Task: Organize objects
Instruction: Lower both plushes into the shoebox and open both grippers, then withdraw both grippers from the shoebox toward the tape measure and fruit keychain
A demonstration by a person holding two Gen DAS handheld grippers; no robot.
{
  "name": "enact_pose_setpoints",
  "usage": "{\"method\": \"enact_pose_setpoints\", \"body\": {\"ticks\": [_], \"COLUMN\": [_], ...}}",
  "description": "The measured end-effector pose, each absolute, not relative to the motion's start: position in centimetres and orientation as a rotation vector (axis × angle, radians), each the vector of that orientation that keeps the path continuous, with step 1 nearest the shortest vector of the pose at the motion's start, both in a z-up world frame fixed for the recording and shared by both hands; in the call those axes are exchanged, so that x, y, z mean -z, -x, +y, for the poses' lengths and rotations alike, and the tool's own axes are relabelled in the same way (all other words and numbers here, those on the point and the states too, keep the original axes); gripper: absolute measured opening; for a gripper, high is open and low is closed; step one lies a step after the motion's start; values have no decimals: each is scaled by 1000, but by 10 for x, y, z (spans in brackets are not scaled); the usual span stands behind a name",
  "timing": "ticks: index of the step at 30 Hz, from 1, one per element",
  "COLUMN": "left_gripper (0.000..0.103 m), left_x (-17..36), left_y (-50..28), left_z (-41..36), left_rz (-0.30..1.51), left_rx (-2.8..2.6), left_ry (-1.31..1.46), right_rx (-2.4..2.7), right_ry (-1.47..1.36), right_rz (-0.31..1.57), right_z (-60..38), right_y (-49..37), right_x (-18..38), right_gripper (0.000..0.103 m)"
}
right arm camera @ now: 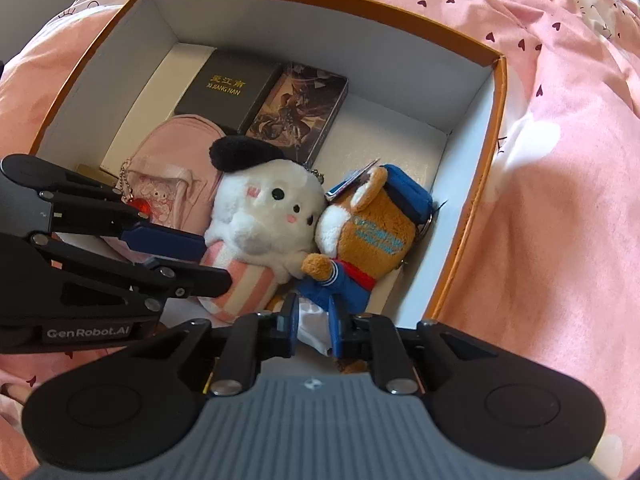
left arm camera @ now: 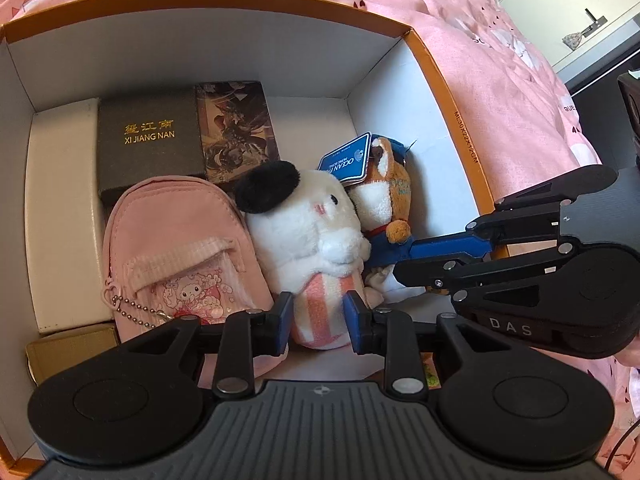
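- Inside the orange box [left arm camera: 448, 92], books filled 11 o'clock, pouch [left arm camera: 176, 256] and both plushes centre.
- Left gripper [left arm camera: 318, 320] clasped the white plush [left arm camera: 304, 236]; right gripper [right arm camera: 314, 320] pinched the brown plush [right arm camera: 372, 232].
- Packing looked nearly done; release remained.

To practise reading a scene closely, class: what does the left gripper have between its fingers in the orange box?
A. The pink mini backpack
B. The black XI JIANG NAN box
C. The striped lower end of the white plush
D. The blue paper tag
C: in the left wrist view the left gripper closes its blue fingers on either side of the pink-and-white striped bottom of the white plush.
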State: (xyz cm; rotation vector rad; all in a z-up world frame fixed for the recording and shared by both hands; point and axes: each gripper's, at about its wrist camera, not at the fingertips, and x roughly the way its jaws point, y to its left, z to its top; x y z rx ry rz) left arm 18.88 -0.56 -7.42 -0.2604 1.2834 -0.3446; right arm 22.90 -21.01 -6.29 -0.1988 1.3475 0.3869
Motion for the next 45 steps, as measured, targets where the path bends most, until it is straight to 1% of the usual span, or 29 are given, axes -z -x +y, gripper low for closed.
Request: {"method": "enact_pose_setpoints", "body": {"ticks": [2, 8, 13, 15, 16, 19, 21, 22, 23, 29, 33, 40, 42, 45], "left_gripper": [35, 38, 38, 41, 42, 43, 43, 43, 43, 43, 43, 43, 43, 44], "left_x": [75, 72, 52, 40, 34, 17, 10, 6, 4, 4, 13, 45, 57, 73], "left_y": [-187, -180, -163, -153, -149, -134, -125, -121, -117, -94, -79, -65, -65, -63], "left_z": [-6, -10, -9, -8, -7, -7, -9, -10, -12, -19, -19, -15, -10, 0], "left_rz": [1286, 1243, 1126, 1063, 1038, 973, 948, 940, 938, 950, 966, 1048, 1092, 1138], "left_rx": [324, 287, 257, 249, 249, 257, 271, 283, 296, 341, 363, 347, 337, 331], "left_ry": [266, 270, 232, 225, 224, 217, 207, 201, 192, 153, 148, 148, 162, 217], "right_rx": [-383, -378, -373, -371, -366, -355, -348, -347, -345, -290, -246, -179, -156, -98], "right_ry": [210, 216, 185, 169, 159, 109, 70, 48, 27, -32, -92, -51, -60, -33], "right_rz": [1343, 1333, 1275, 1220, 1194, 1111, 1068, 1049, 1030, 946, 936, 955, 966, 984], "right_z": [-208, -209, -212, -214, -216, -220, -224, -226, -228, -232, -235, -230, -231, -232], "right_y": [-228, -225, -211, -200, -195, -177, -164, -158, -151, -115, -96, -68, -63, -57], "right_x": [64, 63, 49, 38, 32, 15, 6, 3, 0, 1, 13, 46, 54, 65], "right_gripper": [15, 15, 17, 17, 17, 26, 27, 30, 34, 40, 46, 48, 56, 57]}}
